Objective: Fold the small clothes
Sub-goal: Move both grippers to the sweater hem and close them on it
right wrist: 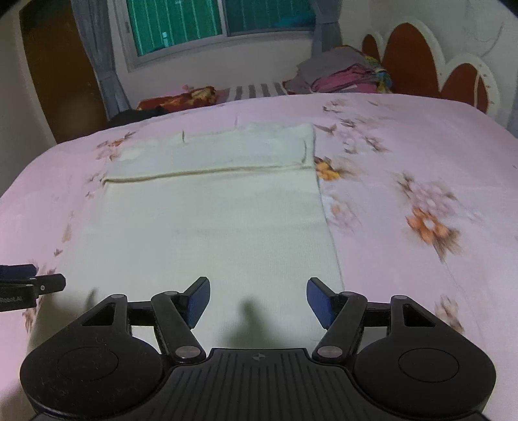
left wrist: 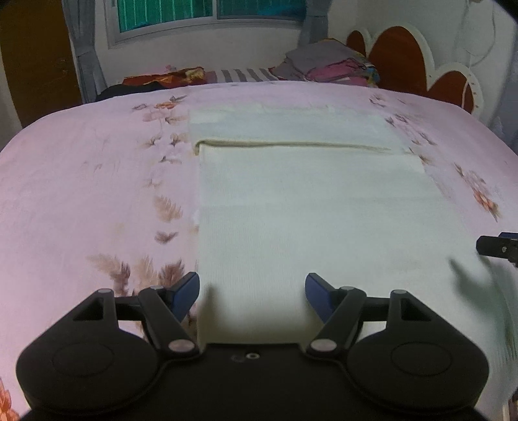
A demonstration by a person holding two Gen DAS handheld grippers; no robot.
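A cream knitted garment point(left wrist: 307, 207) lies flat on the pink floral bedspread point(left wrist: 81, 181), with a folded edge running across its far part. It also shows in the right wrist view point(right wrist: 207, 226). My left gripper point(left wrist: 252, 291) is open and empty, just above the garment's near left edge. My right gripper point(right wrist: 258, 296) is open and empty, above the garment's near right edge. The right gripper shows at the right edge of the left wrist view point(left wrist: 498, 247). The left gripper shows at the left edge of the right wrist view point(right wrist: 32, 285).
A pile of folded clothes point(left wrist: 330, 64) sits at the far end of the bed by the red and white headboard point(left wrist: 421, 64). A striped cloth point(left wrist: 242, 76) and a red patterned cloth point(left wrist: 165, 77) lie at the far edge under the window point(left wrist: 207, 16).
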